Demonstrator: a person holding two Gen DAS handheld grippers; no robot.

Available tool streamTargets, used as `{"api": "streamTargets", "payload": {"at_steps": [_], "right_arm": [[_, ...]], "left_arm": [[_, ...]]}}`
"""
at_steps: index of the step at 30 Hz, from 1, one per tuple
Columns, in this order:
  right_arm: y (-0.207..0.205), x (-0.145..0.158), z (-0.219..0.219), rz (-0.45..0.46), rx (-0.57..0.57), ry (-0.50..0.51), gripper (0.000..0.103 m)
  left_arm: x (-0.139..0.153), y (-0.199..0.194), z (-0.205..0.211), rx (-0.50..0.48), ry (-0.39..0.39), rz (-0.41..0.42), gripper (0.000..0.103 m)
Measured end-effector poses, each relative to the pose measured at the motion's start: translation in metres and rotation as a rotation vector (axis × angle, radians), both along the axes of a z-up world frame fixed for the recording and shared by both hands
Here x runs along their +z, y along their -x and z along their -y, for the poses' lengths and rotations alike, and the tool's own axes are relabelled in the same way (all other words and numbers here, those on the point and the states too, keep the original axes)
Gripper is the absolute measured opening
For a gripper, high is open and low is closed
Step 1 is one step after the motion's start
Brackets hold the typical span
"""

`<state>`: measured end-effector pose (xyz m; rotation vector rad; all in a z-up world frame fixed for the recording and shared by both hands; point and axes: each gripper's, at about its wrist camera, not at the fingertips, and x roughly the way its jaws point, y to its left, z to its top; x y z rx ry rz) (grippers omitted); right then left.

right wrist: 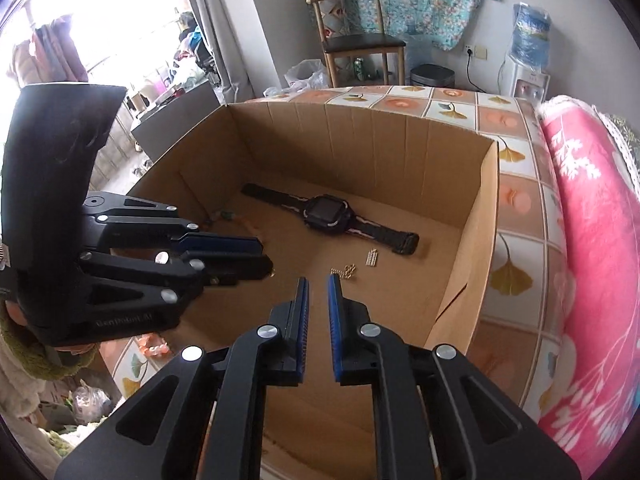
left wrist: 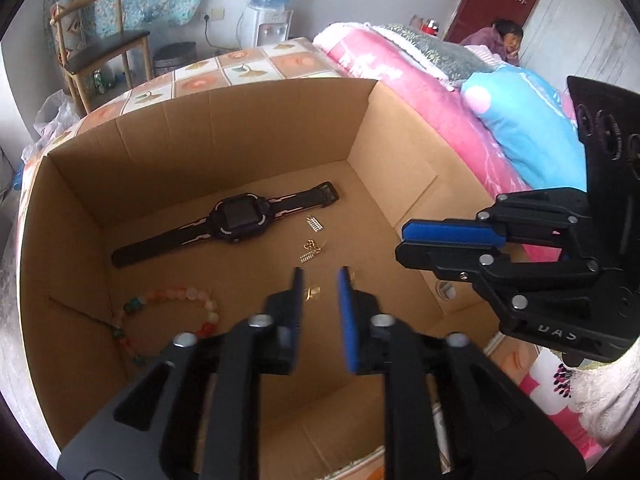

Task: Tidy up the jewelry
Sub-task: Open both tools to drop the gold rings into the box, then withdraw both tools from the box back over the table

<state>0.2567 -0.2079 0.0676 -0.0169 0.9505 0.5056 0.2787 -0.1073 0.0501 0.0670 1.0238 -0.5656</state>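
An open cardboard box (left wrist: 240, 132) (right wrist: 400, 152) stands on the bed. On its floor lie a black smartwatch (left wrist: 240, 222) (right wrist: 326, 214), a bracelet of pastel beads (left wrist: 168, 308) in the left corner, and small gold earrings (left wrist: 310, 252) (right wrist: 344, 271). My left gripper (left wrist: 320, 276) (right wrist: 264, 256) hangs over the box with its jaws apart. A small gold piece (left wrist: 312, 294) shows in the gap, untouched by the pads. My right gripper (right wrist: 318, 280) (left wrist: 402, 242) hovers beside it, jaws almost together, nothing between them.
The box rests on a sheet with a tile pattern (right wrist: 516, 200). A pink quilt (right wrist: 592, 220) and a blue pillow (left wrist: 532, 128) lie along its right side. A person (left wrist: 508, 40) leans at the bed's far end. A chair (right wrist: 360, 40), bin and water dispenser (left wrist: 272, 8) stand beyond.
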Motion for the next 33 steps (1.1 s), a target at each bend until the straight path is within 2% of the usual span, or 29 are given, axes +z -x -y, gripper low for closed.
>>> {"api": "streamTargets", "payload": {"at_steps": [4,6,11,16,21,26,30,33], "right_arm": [[-0.002,0.006,0.007,-0.001,-0.007,-0.034,0.012],[0.001,0.01,0.012,0.003,-0.015,-0.055,0.014],[0.009,0.026,0.027,0.033,-0.035,-0.112,0.03],[0.024,0.048,0.042,0.075,-0.066,-0.166,0.044],[0.059,0.079,0.054,0.144,-0.1,-0.199,0.052],[0.114,0.104,0.065,0.238,-0.131,-0.203,0.06],[0.149,0.1,0.073,0.261,-0.183,-0.171,0.061],[0.164,0.082,0.079,0.231,-0.225,-0.172,0.062]], "left_arm": [[0.003,-0.002,0.001,0.005,-0.007,0.017,0.048],[0.007,-0.002,-0.001,0.013,-0.006,0.031,0.053],[0.019,-0.001,-0.006,0.035,0.003,0.054,0.065],[0.04,0.021,-0.01,0.036,0.001,0.118,0.075],[0.065,0.059,-0.016,0.043,-0.011,0.214,0.083],[0.086,0.11,-0.026,0.029,0.032,0.296,0.088],[0.083,0.144,-0.031,0.013,0.068,0.316,0.09],[0.066,0.16,-0.028,0.018,0.062,0.31,0.09]]}}
